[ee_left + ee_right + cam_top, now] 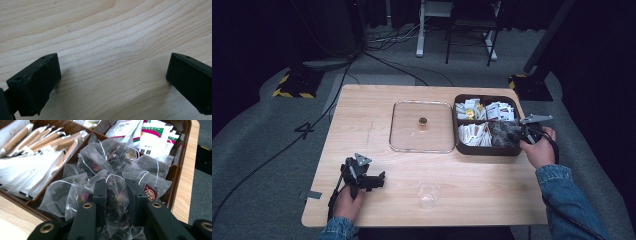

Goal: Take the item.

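Note:
A dark brown divided box (458, 145) sits at the table's right. Its near right compartment holds several clear mesh tea bags (503, 134). My right gripper (518, 133) reaches into that compartment from the right. In the right gripper view its jaws are shut on one clear tea bag (117, 197) in the pile, with flower buds showing inside the bag. My left gripper (371, 179) rests low over the near left part of the table, open, and bare wood (112, 62) lies between its fingers (37, 82).
A clear square lid (404, 127) with a small brass knob (423, 121) lies left of the box. A clear glass cup (427, 193) stands near the front edge. Other compartments hold white stick packets (32, 152) and printed sachets (152, 137).

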### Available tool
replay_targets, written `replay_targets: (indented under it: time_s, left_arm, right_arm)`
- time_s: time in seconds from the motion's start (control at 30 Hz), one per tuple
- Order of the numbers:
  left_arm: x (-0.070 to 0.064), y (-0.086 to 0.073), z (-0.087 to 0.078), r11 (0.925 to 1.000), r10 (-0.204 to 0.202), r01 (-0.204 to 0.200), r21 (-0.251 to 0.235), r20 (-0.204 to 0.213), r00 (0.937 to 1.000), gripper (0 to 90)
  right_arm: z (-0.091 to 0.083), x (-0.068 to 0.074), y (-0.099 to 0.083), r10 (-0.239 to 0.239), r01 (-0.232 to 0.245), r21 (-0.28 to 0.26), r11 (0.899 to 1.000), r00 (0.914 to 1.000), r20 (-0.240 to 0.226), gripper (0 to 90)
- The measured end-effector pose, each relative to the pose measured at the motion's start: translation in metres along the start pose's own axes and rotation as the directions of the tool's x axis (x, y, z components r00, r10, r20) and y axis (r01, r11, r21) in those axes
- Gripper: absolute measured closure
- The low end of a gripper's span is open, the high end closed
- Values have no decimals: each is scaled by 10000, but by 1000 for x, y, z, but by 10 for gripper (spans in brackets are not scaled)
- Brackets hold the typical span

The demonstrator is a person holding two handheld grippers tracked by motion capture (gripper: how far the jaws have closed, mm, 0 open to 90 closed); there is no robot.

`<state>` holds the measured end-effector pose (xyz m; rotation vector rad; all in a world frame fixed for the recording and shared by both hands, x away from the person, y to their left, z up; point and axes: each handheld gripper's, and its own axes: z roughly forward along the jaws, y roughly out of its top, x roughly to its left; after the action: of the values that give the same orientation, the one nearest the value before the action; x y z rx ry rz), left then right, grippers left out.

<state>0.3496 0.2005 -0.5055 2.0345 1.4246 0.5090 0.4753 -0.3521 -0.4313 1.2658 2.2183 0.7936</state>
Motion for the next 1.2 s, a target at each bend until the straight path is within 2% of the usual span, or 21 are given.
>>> replay_targets:
  time_s: [0.33,0.43,0.57,0.8,1.03,1.2]
  left_arm:
    - [0,0,0,10000,4,-4,3,3,10000,0]
    - [0,0,0,10000,2,-2,2,1,10000,0]
    - [0,0,0,10000,1,-1,4,4,10000,0]
    - [0,0,0,10000,6,-6,8,3,10000,0]
    - [0,0,0,10000,38,-38,12,16,10000,0]
    - [1,2,1,9999,126,-126,6,27,9999,0]
  right_arm:
    - [-15,-6,0,504,-532,-806,9953,9981,-368,721]
    - [-21,-7,1,644,-710,-1239,9898,9963,-564,720]
    - [-30,-5,3,880,-1037,-1842,9774,9919,-912,720]
    - [-44,2,7,704,-958,-2542,9624,9917,-1071,720]
    - [-60,8,12,690,-1095,-3116,9439,9880,-1379,720]
    - [-69,15,15,482,-967,-3266,9402,9870,-1533,719]
